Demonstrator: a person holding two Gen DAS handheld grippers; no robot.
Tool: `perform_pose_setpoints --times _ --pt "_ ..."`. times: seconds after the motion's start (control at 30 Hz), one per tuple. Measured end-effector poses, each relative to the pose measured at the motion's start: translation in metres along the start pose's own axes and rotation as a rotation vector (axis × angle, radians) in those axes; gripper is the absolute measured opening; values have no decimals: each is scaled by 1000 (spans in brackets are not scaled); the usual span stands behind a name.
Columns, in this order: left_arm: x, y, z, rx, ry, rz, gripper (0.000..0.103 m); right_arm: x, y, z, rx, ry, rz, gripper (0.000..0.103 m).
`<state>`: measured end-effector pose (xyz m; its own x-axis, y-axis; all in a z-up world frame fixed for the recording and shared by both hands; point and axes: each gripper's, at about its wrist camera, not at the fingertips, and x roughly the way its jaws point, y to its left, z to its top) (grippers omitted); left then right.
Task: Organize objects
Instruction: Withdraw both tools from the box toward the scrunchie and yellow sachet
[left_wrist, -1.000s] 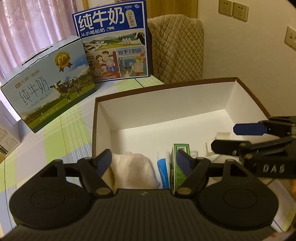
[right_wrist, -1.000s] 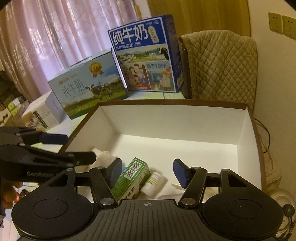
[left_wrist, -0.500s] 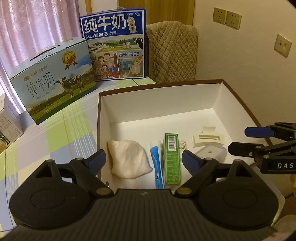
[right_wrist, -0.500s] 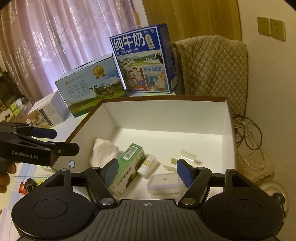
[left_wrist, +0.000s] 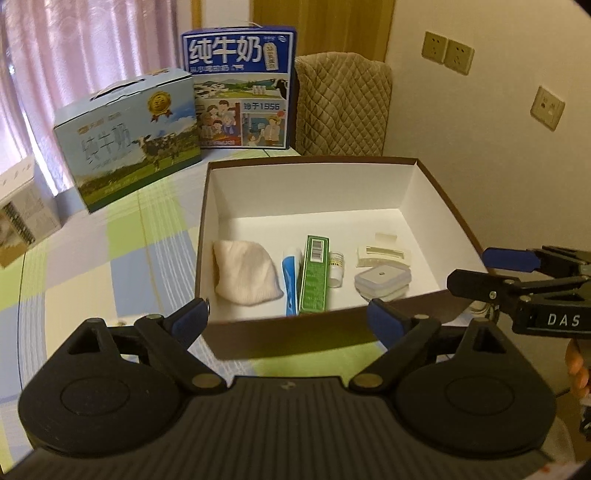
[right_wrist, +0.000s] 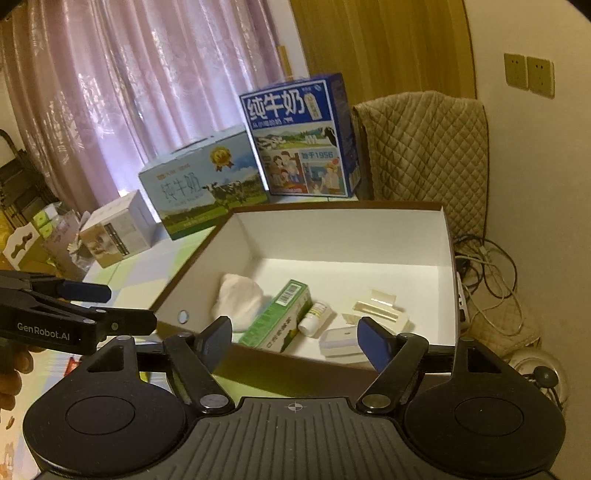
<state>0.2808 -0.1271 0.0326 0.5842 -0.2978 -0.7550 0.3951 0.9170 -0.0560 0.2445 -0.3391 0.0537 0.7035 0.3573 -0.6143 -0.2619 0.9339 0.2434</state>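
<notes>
A brown box with a white inside (left_wrist: 306, 184) (right_wrist: 448, 258) sits on the table. Lined up along its near wall are a cream cloth (left_wrist: 245, 271) (right_wrist: 238, 297), a blue-and-white tube (left_wrist: 290, 278), a green carton (left_wrist: 314, 275) (right_wrist: 280, 319), a small white bottle (left_wrist: 336, 269) (right_wrist: 314, 317), a clear lidded container (left_wrist: 382, 278) (right_wrist: 340, 341) and a cream hair clip (left_wrist: 384, 253) (right_wrist: 380, 308). My left gripper (left_wrist: 291, 321) hangs open and empty just outside the near wall. My right gripper (right_wrist: 293, 341) is open too, empty, at the near right rim; it shows in the left wrist view as black fingers (left_wrist: 480, 286).
Two milk cartons (left_wrist: 129, 138) (left_wrist: 240, 88) stand behind the box, with a small white carton (left_wrist: 22, 221) at the far left. A quilted chair back (left_wrist: 343, 107) is behind. Cables (right_wrist: 491, 266) lie on the floor to the right. The checked tablecloth (left_wrist: 110, 266) stretches left.
Both grippers have drawn back and up, out from over the box to outside its near wall. The items inside lie as before.
</notes>
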Motion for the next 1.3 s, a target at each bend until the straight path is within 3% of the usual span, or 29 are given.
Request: perform_pose_setpoints --times 0.23,0.6,0.83,1.3 --pt "-38 13 -27 -98 -18 23 91 -20 24 -13 1 -6 37 73" --pt "-92 36 -80 -236 -16 70 91 -28 66 -41 5 56 113 73" --pt "-110 46 -111 -283 -5 146 91 -26 93 -60 -15 116 162 73" --pt "-121 77 -171 -383 72 231 91 -4 138 -96 -94 230 213 73"
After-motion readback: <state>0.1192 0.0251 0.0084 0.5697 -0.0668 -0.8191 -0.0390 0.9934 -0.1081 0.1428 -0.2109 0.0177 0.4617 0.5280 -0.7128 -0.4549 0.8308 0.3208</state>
